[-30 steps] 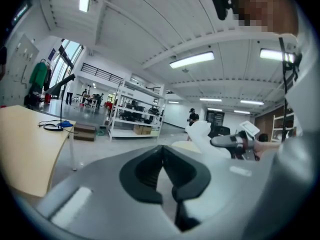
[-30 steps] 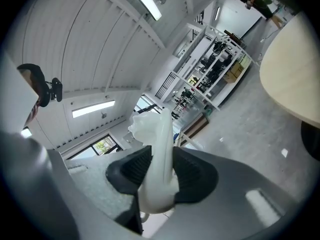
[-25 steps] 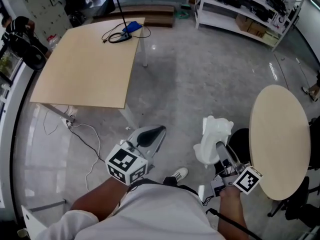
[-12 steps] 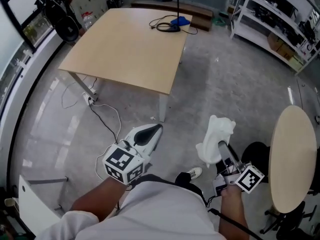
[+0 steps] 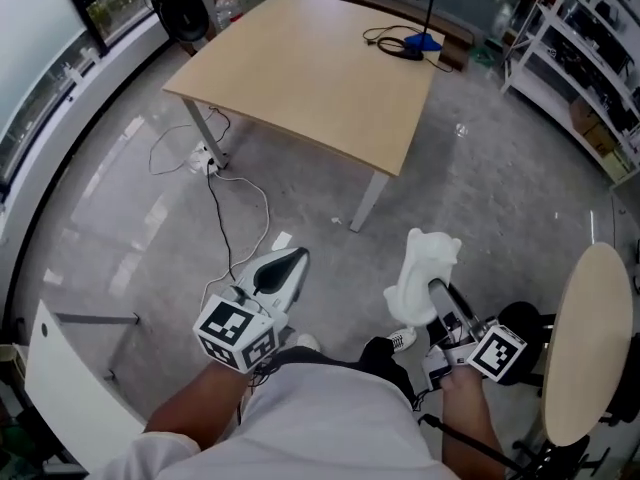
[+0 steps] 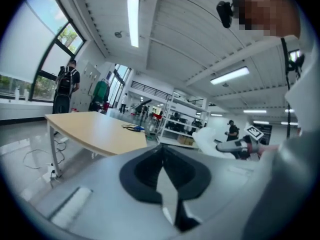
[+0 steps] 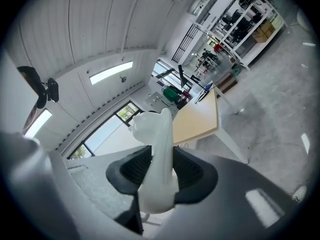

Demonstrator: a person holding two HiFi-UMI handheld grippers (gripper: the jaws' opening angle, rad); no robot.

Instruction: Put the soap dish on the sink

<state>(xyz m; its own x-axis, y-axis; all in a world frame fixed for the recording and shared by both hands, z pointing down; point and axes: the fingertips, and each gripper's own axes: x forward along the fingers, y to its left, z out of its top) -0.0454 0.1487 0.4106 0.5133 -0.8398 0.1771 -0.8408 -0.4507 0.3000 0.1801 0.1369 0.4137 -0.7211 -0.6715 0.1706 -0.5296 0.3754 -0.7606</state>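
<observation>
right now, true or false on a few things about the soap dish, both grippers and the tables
1. The right gripper is shut on the white soap dish. True.
2. The left gripper holds a sponge. False: its jaws are together with nothing between them.
3. The soap dish rests on a sink. False: it is held in the air above the floor, and no sink is in view.
4. A black cable lies on the square wooden table. True.
5. The round table is on the person's left. False: it is on the right, beside the right gripper.
</observation>
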